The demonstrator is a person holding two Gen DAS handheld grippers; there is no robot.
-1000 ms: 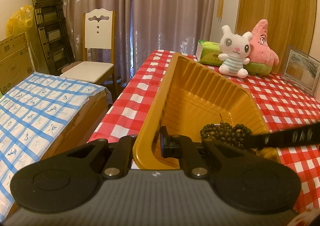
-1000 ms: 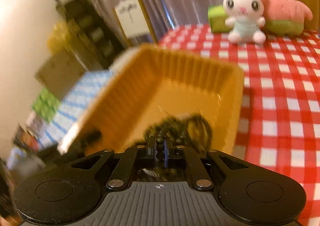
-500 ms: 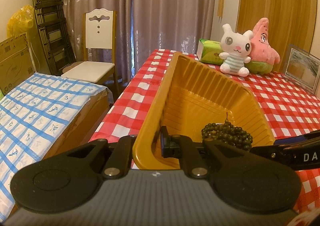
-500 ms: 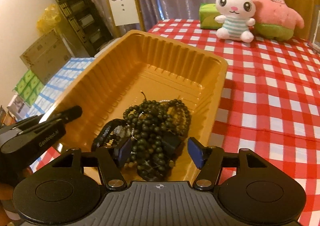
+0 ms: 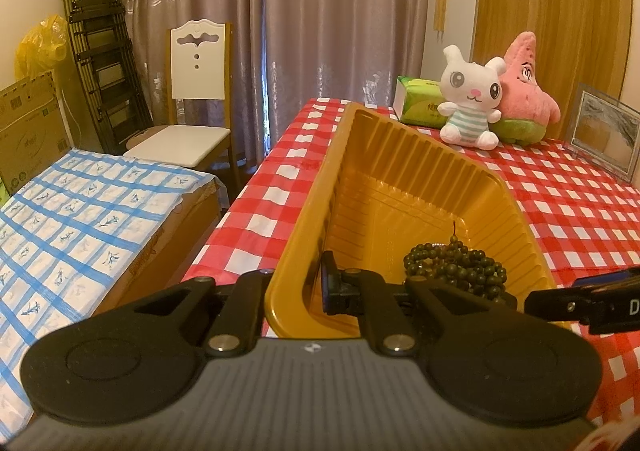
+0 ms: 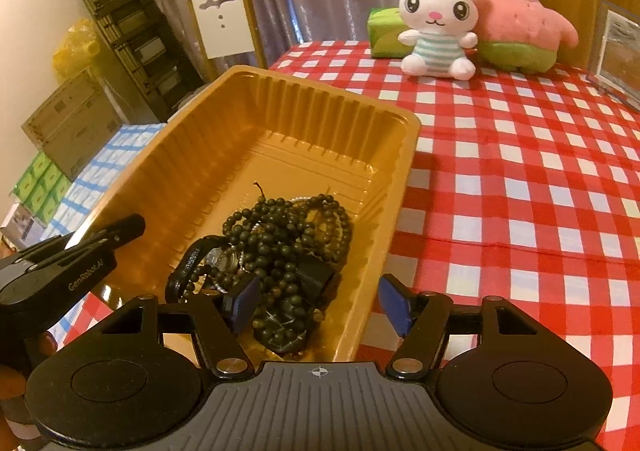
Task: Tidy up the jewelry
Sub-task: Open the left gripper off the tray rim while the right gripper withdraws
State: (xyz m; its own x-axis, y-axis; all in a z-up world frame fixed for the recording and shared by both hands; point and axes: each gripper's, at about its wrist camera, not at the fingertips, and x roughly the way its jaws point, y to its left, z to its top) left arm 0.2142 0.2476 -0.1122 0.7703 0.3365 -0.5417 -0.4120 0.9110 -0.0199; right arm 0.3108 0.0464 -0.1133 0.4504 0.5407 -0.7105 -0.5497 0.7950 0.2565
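Observation:
A yellow plastic tray point(image 6: 288, 123) stands on the red checked table; it also shows in the left wrist view point(image 5: 400, 171). A pile of dark bead strings point(image 6: 288, 235) lies in its near end, with a black watch strap point(image 6: 188, 267) beside it; the beads also show in the left wrist view point(image 5: 456, 271). My left gripper point(image 5: 296, 287) is shut on the tray's near-left rim; it also shows in the right wrist view point(image 6: 80, 251). My right gripper point(image 6: 316, 303) is open and empty, just above the near end of the pile and the tray's right rim.
A white bunny plush point(image 6: 438, 27), a pink star plush point(image 6: 516, 11), a green tissue pack point(image 6: 384, 31) and a picture frame point(image 6: 618, 51) stand at the table's far side. A chair point(image 5: 192, 111) and a bed with blue checked cover point(image 5: 80, 219) lie to the left.
My right gripper opened and let the bead strings drop into the tray, then drew back a little. My left gripper kept its hold on the tray rim.

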